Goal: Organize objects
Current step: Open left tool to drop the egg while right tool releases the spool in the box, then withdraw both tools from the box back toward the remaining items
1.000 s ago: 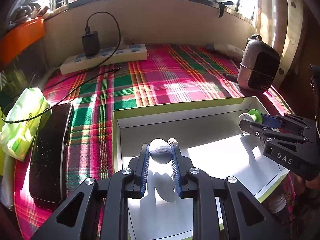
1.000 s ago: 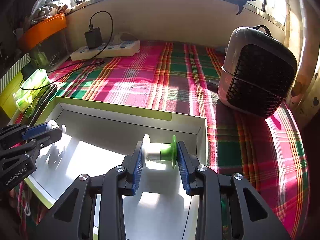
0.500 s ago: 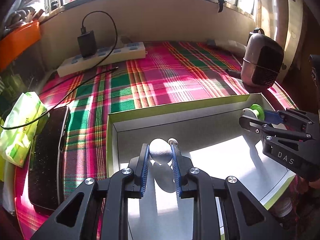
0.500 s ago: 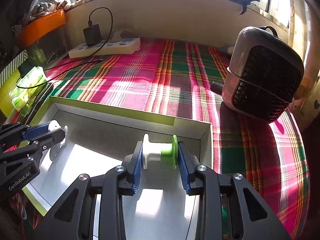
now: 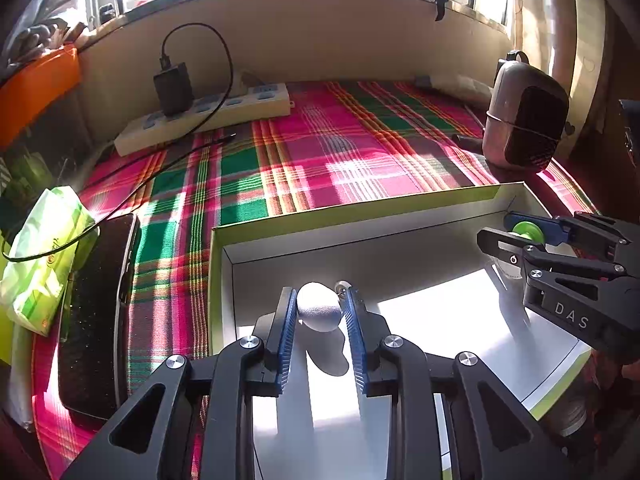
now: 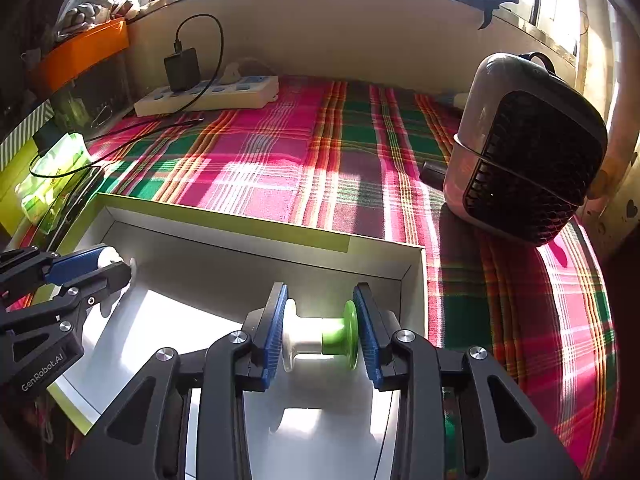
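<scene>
Plaid-clothed surface (image 5: 360, 152), perhaps table: box (image 5: 360, 208), heater (image 6: 528, 164).

The open box (image 5: 216, 280), white inside with a yellow-green rim, lies on the counter's plaid cloth (image 5: 304, 160). Over the box floor, the left gripper (image 5: 320, 312) has just been opening its jaws; the white egg-shaped object (image 5: 319, 312) sits between the blue pads, touching the left pad with a thin gap at the right one. At the box's right far corner the right gripper (image 5: 516, 236) has a green-ended spool (image 5: 528, 231) between its jaws. Left of the box lie a black case (image 5: 96, 312) and a green-white packet (image 5: 44, 264). Beyond the box stand a power strip (image 5: 208, 114) and a small heater (image 5: 524, 120).
</scene>
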